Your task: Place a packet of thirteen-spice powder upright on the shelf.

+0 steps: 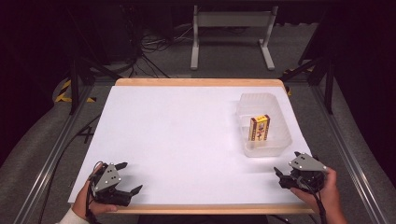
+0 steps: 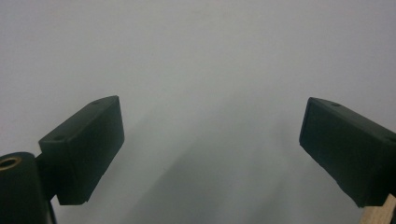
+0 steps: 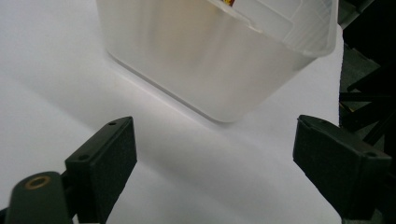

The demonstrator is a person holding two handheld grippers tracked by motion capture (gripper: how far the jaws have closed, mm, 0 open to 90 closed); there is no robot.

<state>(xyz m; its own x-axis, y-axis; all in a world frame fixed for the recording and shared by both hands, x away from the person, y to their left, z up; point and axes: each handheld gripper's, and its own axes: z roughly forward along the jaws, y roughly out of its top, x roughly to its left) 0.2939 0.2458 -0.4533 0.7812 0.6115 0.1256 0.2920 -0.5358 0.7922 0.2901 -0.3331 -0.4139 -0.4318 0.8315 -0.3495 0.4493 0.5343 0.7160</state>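
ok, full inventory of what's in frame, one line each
table: 1, white top with wood edges, centre
plastic tub: 1, translucent white, open, far right of the table
small box: 1, yellow and red, lying inside the tub
metal frame: 1, pale grey, on the floor beyond the table
cables: several, black, on the floor at the back left
left gripper: 1, black, open, near left corner
right gripper: 1, black, open, near right edge, facing the tub
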